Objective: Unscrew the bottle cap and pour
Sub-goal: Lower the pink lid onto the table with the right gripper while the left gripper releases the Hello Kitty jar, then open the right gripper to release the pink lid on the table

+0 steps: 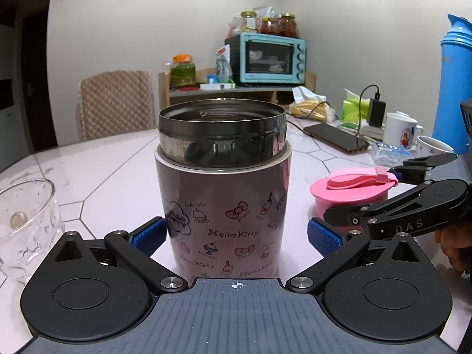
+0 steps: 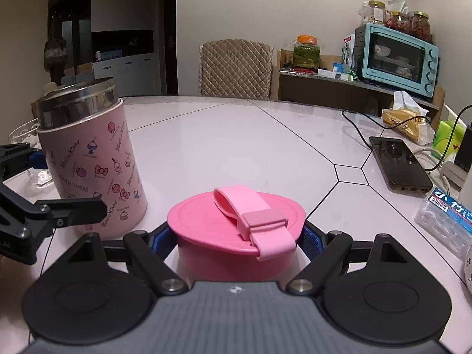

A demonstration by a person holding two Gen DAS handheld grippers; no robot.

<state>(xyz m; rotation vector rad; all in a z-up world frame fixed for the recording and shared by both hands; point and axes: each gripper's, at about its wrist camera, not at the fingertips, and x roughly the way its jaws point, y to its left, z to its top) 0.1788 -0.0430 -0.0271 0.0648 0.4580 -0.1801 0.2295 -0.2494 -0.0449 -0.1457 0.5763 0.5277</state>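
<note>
Pink and printed with cartoon bows, the flask (image 1: pixel 224 206) stands upright on the white table (image 2: pixel 236 135) with its steel mouth uncovered. The left hand-held gripper (image 1: pixel 236 236) has its blue pads (image 1: pixel 323 237) on either side of the flask's lower body; the left pad touches it, while a sliver of table shows beside the right pad, so I cannot tell if it grips. To the flask's right, the right hand-held gripper (image 2: pixel 239 239) is clamped on the pink cap (image 2: pixel 236 227), which sits low over the table with its strap folded across the top. A glass (image 1: pixel 26 221) stands left of the flask.
</note>
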